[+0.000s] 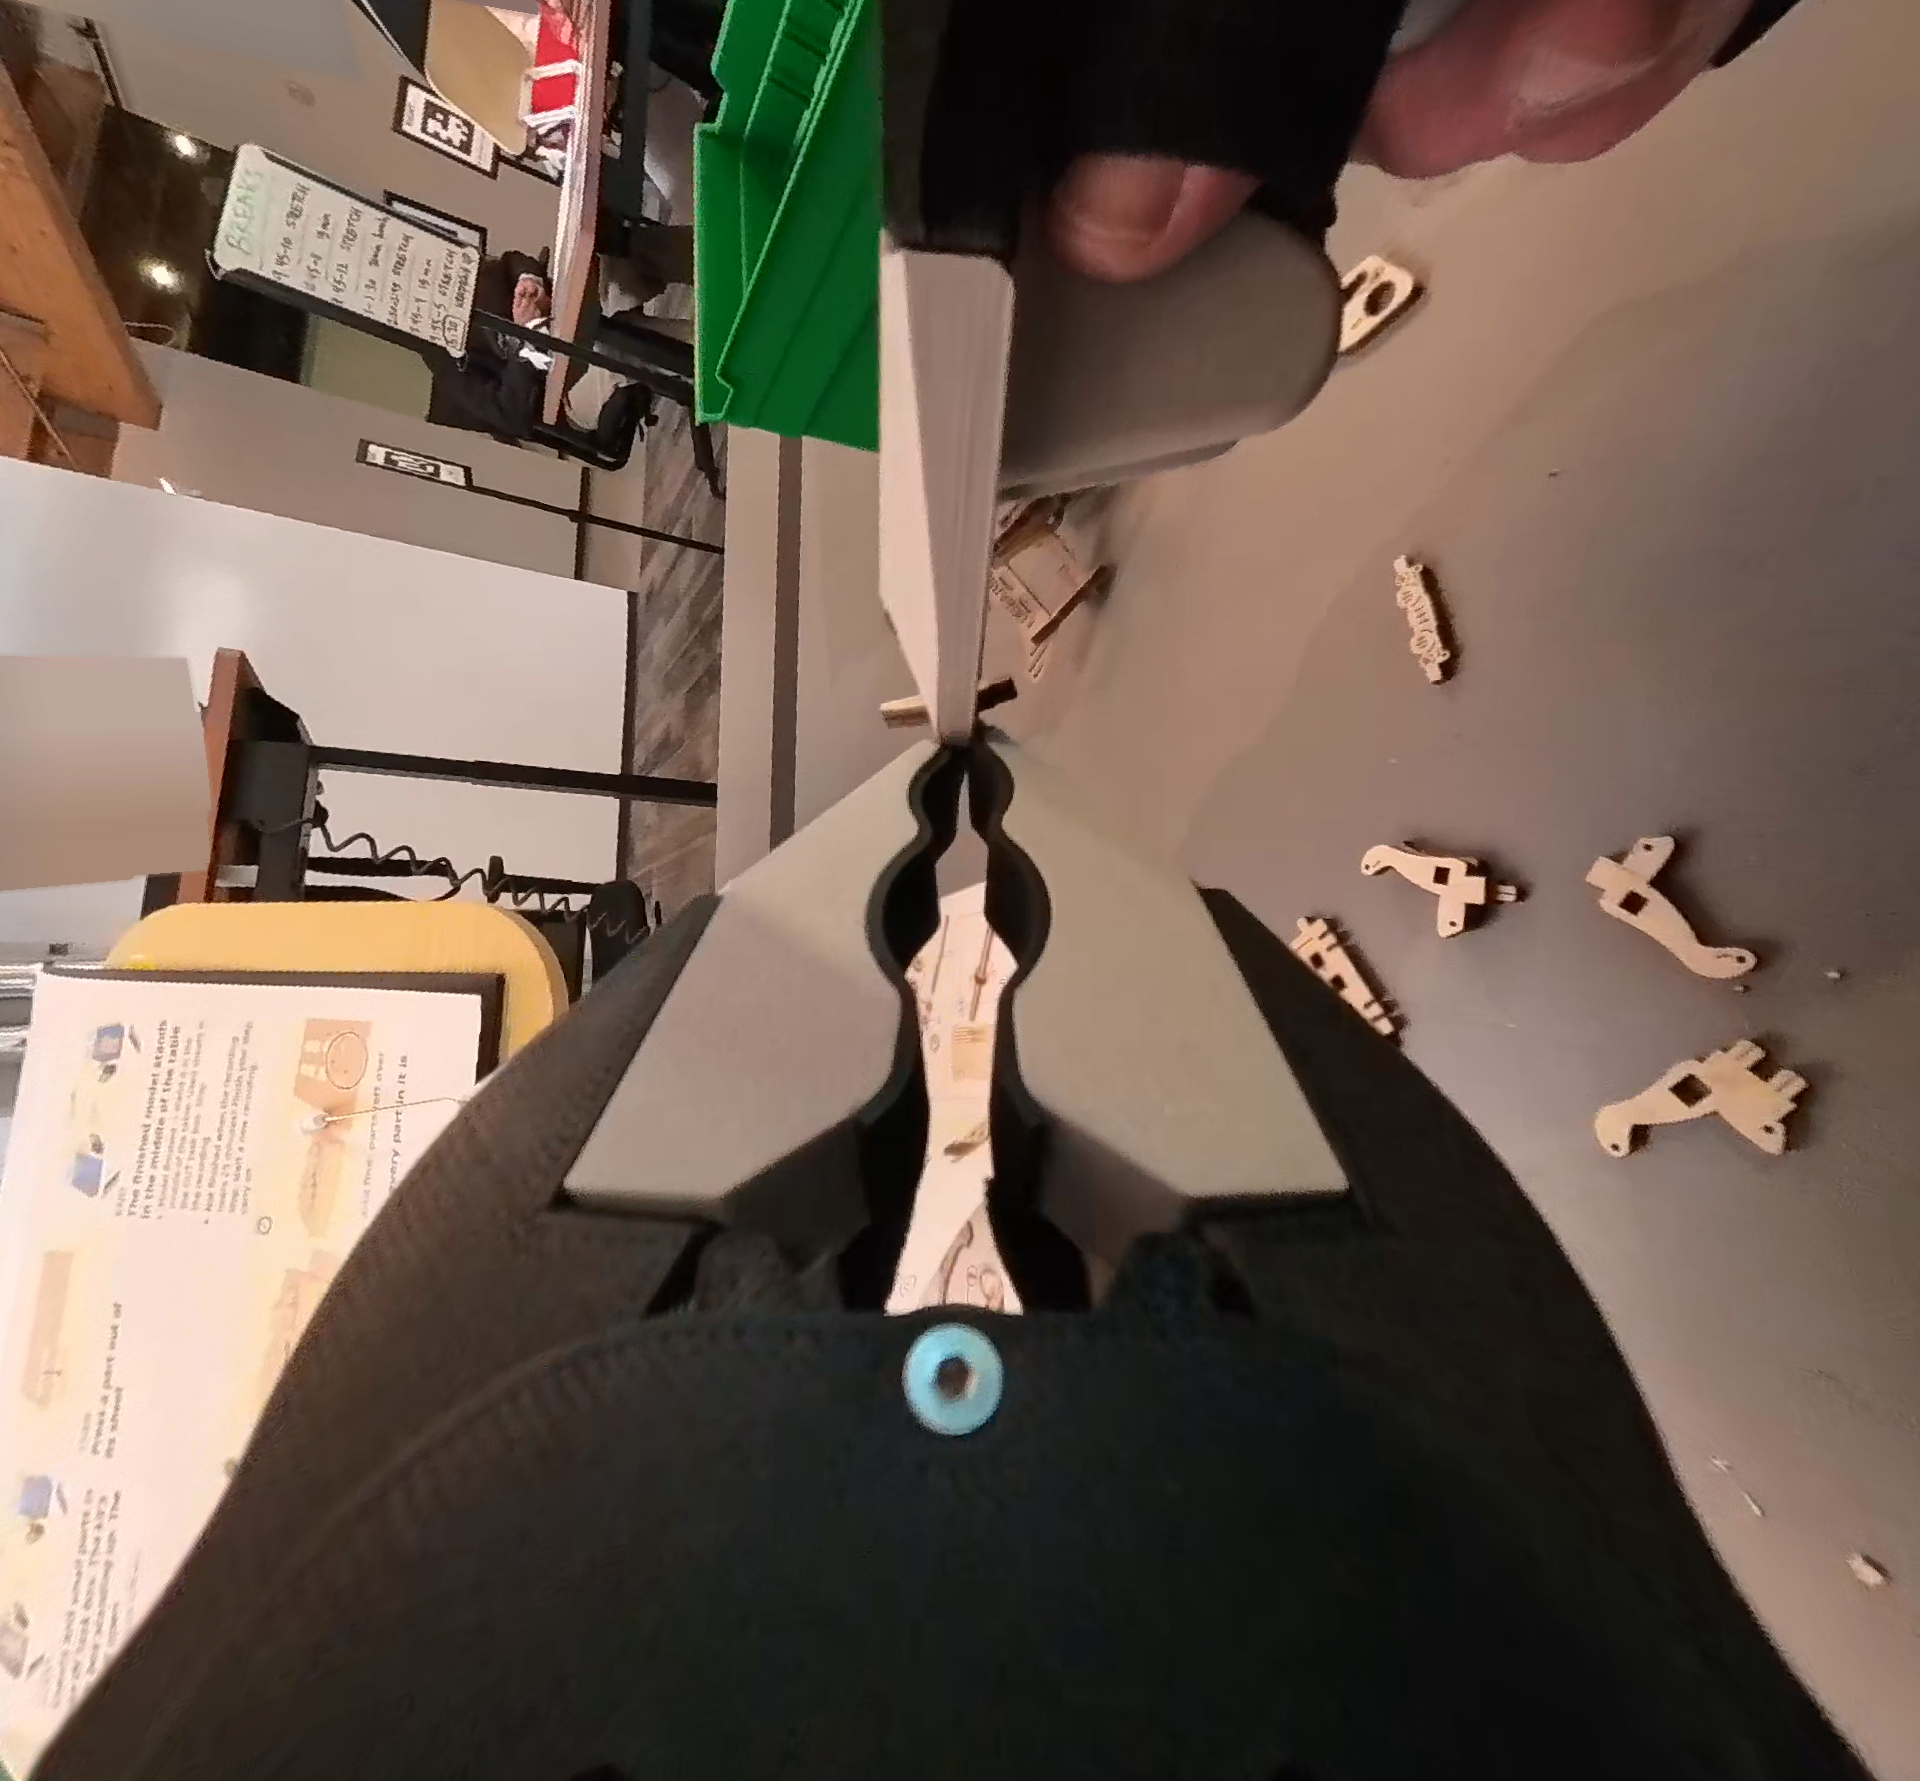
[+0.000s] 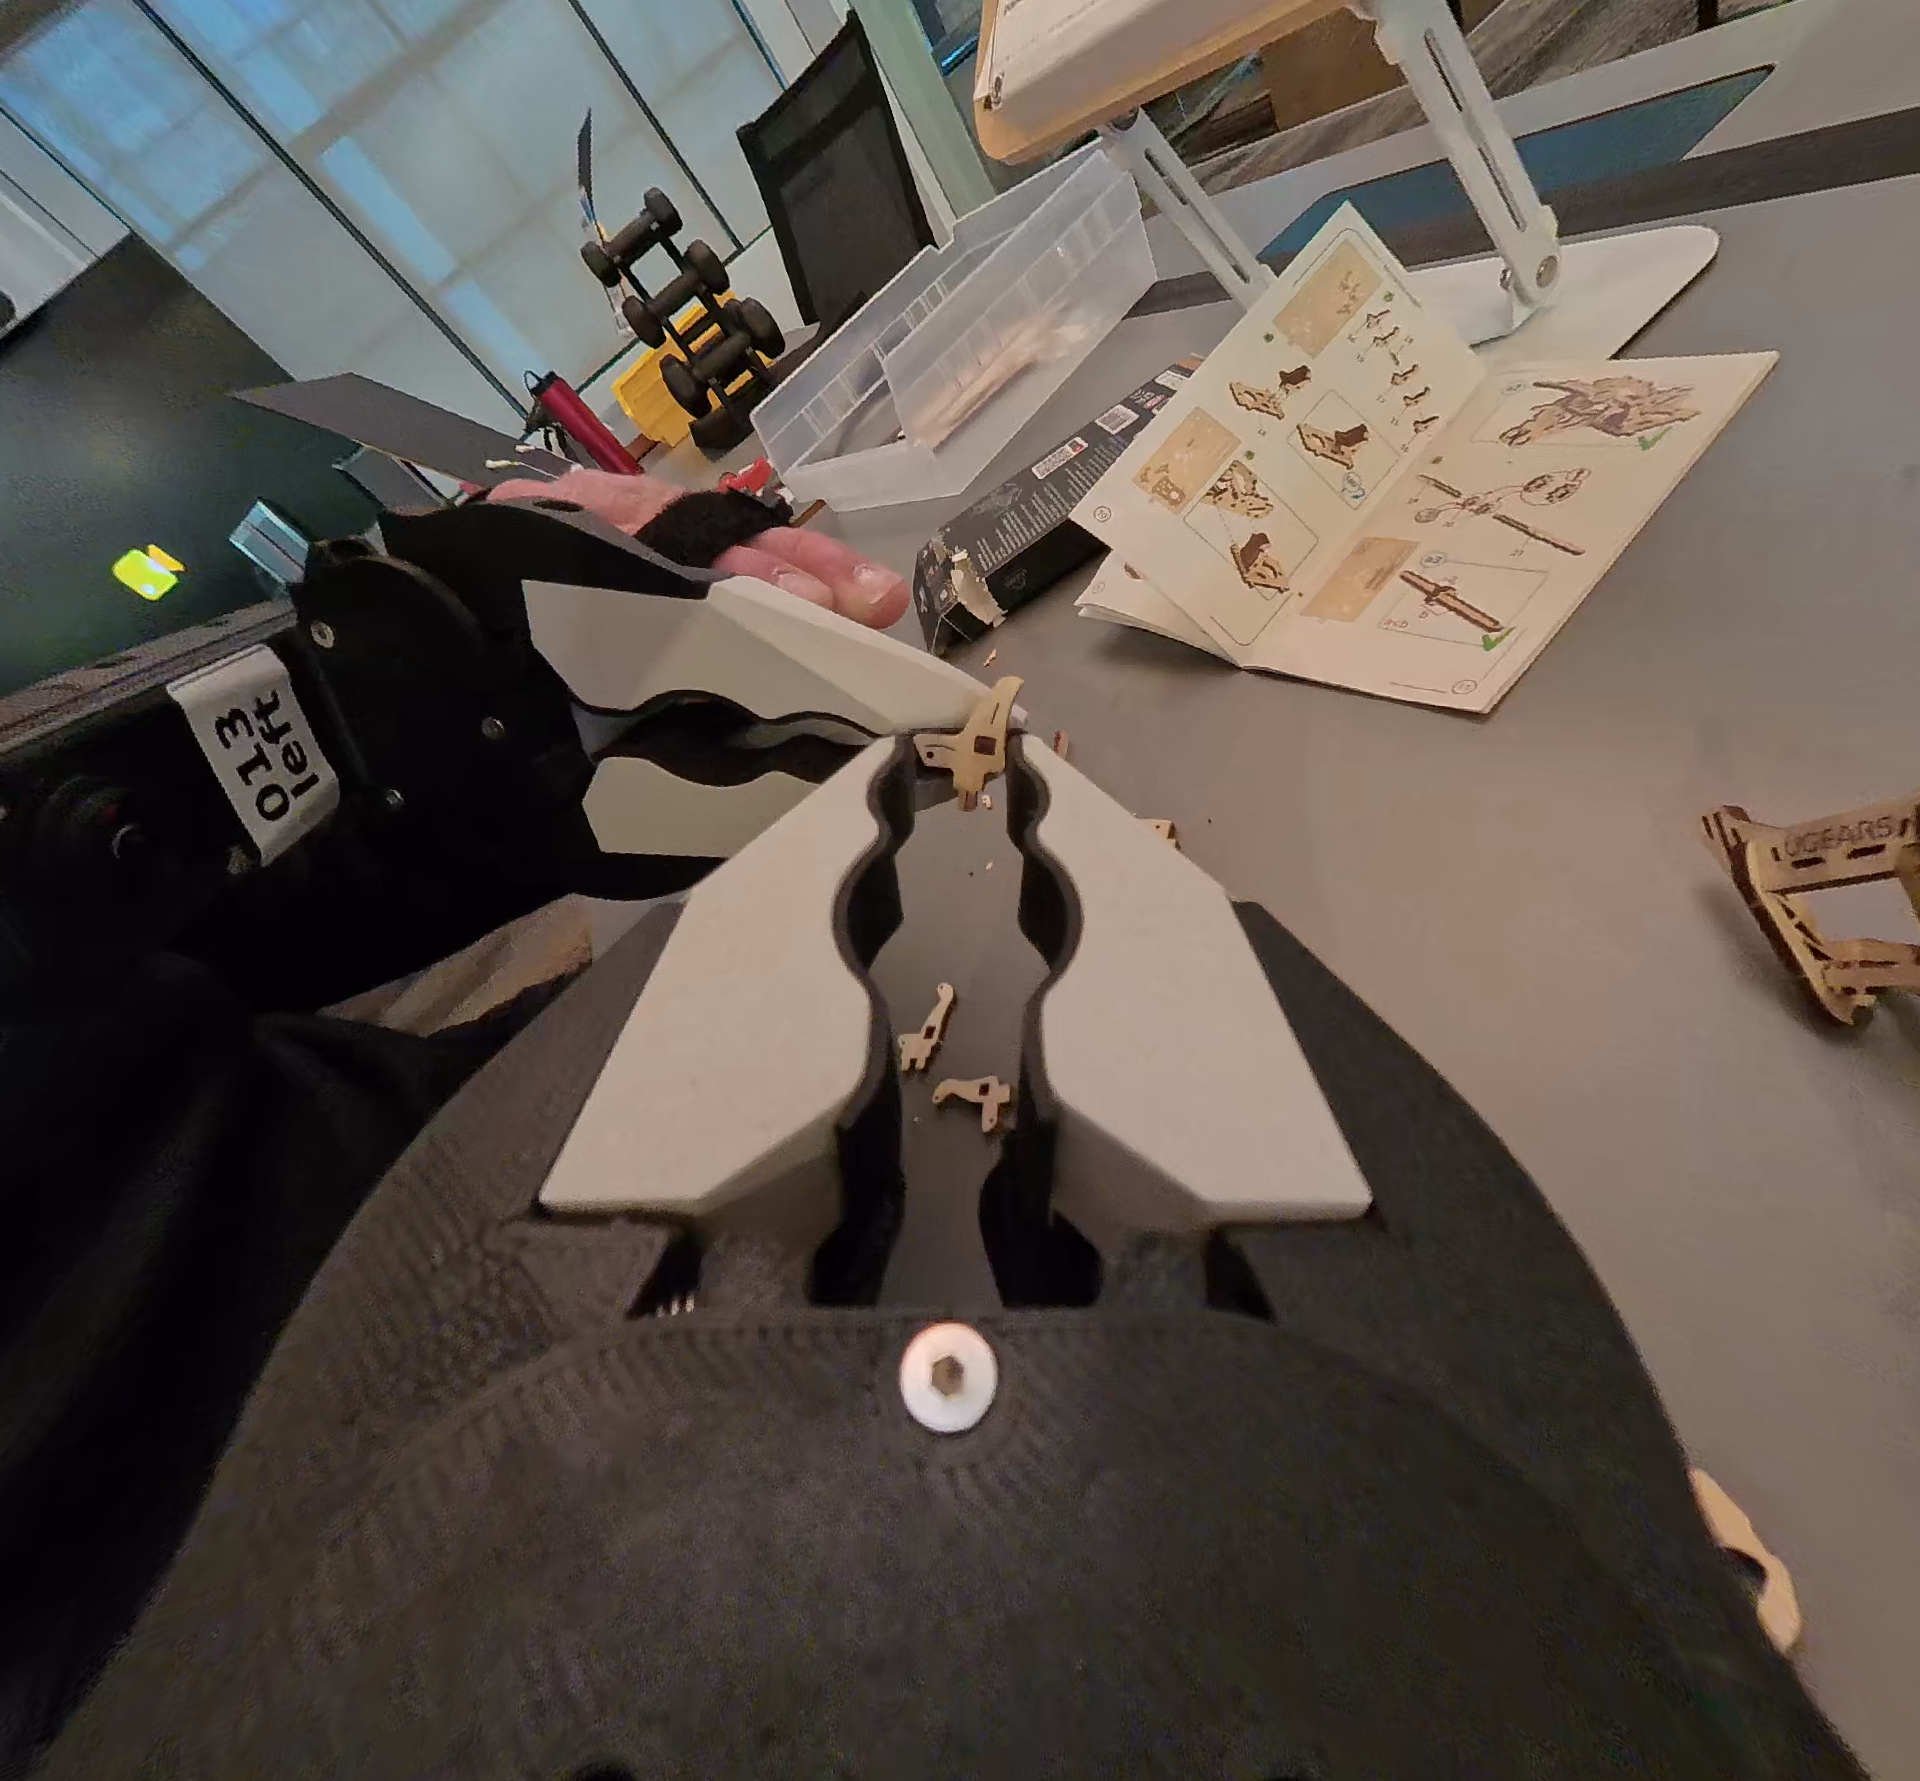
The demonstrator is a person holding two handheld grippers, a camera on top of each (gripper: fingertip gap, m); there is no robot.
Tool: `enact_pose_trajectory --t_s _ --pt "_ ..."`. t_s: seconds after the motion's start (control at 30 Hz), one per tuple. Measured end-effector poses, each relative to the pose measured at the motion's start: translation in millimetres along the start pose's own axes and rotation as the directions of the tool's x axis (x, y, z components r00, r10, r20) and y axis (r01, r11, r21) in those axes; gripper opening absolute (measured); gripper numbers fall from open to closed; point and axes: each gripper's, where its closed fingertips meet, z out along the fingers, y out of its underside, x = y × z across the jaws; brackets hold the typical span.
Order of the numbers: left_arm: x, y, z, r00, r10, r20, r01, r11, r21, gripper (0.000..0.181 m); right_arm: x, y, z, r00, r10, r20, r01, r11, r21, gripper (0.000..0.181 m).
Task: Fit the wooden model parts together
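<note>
My right gripper (image 2: 961,763) is pinching a small wooden part (image 2: 975,742) at the fingertips. My left gripper (image 1: 961,757) has tips pressed together; in the right wrist view it meets that same part from the left, but I cannot tell if it actually grips it. Both sit just above the grey table (image 2: 1455,900). Loose wooden pieces (image 1: 1694,1108) lie below to one side. A partly built wooden frame (image 2: 1818,910) stands off to the right. An open instruction booklet (image 2: 1403,474) and a clear plastic tray (image 2: 966,360) lie farther back.
</note>
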Motion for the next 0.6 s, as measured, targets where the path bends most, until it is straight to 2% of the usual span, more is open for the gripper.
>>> enact_pose_trajectory --t_s 0.2,0.43,0.6 --pt "-5.7 -4.3 -0.2 1.000 -0.010 0.018 0.010 1.000 0.009 0.000 -0.7 -3.2 -3.8 0.999 -0.036 -0.019 0.036 0.999 0.023 0.013" --pt "-17.0 -11.7 1.1 0.988 -0.148 0.054 0.146 0.989 0.030 0.000 -2.5 -17.9 -11.2 0.998 -0.056 -0.029 0.060 0.991 0.123 0.013" --pt "-17.4 -14.7 -0.6 0.987 -0.155 0.043 0.153 0.987 0.042 0.000 -3.2 -20.6 -14.9 1.000 -0.017 0.007 0.015 0.988 0.151 0.012"
